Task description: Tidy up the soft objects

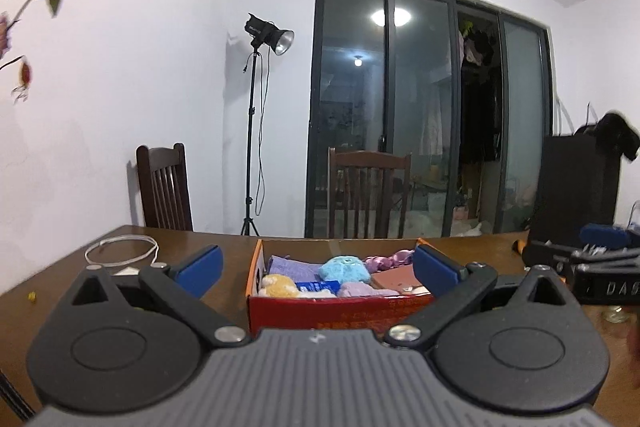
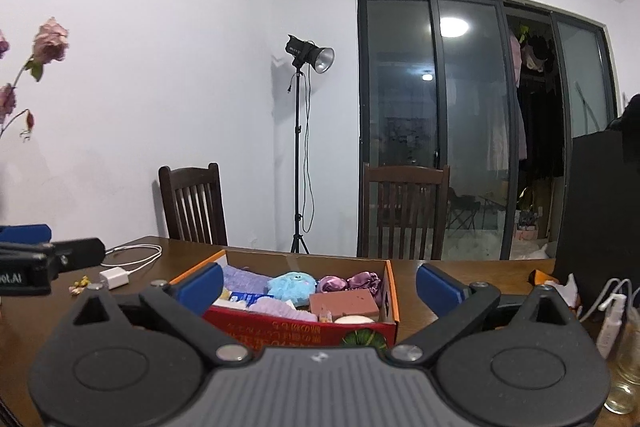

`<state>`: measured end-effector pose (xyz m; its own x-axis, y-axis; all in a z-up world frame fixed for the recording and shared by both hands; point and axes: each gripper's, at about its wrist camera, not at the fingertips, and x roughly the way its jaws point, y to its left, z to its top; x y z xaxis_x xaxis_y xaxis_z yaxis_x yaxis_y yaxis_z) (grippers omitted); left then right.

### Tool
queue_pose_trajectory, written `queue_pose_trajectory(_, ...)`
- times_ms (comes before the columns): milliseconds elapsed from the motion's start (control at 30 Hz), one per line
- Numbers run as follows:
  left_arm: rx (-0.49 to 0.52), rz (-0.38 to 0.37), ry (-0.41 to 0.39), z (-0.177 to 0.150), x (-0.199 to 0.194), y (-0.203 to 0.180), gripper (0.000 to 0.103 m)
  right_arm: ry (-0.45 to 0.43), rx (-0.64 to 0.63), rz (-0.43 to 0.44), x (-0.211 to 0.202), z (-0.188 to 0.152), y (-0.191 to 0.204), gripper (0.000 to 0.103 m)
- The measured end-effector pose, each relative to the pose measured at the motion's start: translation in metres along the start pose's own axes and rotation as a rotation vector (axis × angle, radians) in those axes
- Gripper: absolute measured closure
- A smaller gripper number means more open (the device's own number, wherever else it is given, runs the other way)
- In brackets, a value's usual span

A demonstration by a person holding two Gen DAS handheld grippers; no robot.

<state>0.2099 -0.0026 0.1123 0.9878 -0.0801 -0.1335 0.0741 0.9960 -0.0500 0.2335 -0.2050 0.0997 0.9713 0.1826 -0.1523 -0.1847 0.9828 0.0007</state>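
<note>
Both grippers are hovering above a brown wooden table (image 1: pixel 224 243), facing an open red cardboard box (image 1: pixel 320 311) that is sitting near the middle of it. The left gripper (image 1: pixel 318 265) is holding its blue-padded jaws spread wide, gripping nothing, with the box showing between them. The right gripper (image 2: pixel 320 285) is likewise standing wide open and empty, the box lying between its fingers and slightly left of centre. Inside the box, soft things are lying packed together: a blue plush toy (image 2: pixel 291 285) near the middle, a lilac knitted cloth (image 2: pixel 244 281) at the back left, shiny purple scrunchies (image 2: pixel 352 282) at the back right, a reddish-brown sponge block (image 2: pixel 344 303) toward the right, and a yellow plush (image 1: pixel 279 285) at the front left. A white charger with its coiled cable (image 2: pixel 120 269) is resting on the table left of the box. Two dark wooden chairs (image 2: pixel 194 205) are standing behind the table, and a studio light on a tripod (image 2: pixel 306 57) is standing between them.
</note>
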Motion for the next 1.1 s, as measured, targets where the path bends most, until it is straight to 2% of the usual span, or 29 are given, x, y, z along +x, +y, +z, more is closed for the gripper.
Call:
queue_pose_trajectory(100, -0.035, 0.003, -0.006, -0.011, -0.03, 0.002, 0.0, 0.012, 0.002, 0.013, -0.025, -0.009, 0.005, 0.0)
queue_pose_trajectory(300, -0.017, 0.046, 0.017, -0.046, -0.081, 0.002, 0.0, 0.045, 0.021, 0.034, -0.065, -0.035, 0.016, 0.0)
queue_pose_trajectory(467, -0.063, 0.039, 0.024, -0.066, -0.128, 0.013, 0.0, 0.082, 0.036, 0.018, -0.095, -0.058, 0.028, 0.0)
queue_pose_trajectory(533, -0.042, 0.042, 0.033, -0.074, -0.138, 0.013, 0.0, 0.089, 0.014, 0.022, -0.107, -0.07, 0.033, 0.0)
queue_pose_trajectory(633, 0.001, 0.083, 0.027, -0.082, -0.151, 0.009, 0.0, 0.106, 0.007, 0.054, -0.128, -0.088, 0.039, 0.0)
queue_pose_trajectory(700, 0.011, 0.067, 0.038, -0.087, -0.158, 0.006, 0.0, 0.103, -0.004, 0.074, -0.145, -0.099, 0.044, 0.0)
queue_pose_trajectory(800, 0.034, 0.028, 0.056, -0.092, -0.163, -0.003, 0.0, 0.107, 0.027, 0.055, -0.161, -0.112, 0.045, 0.0)
queue_pose_trajectory(933, 0.046, 0.017, 0.049, -0.096, -0.163, -0.012, 0.0, 0.129, 0.035, 0.086, -0.16, -0.117, 0.047, 0.0)
queue_pose_trajectory(1100, 0.045, -0.003, 0.055, -0.098, -0.164, -0.015, 0.0, 0.107, 0.041, 0.068, -0.162, -0.113, 0.046, 0.0)
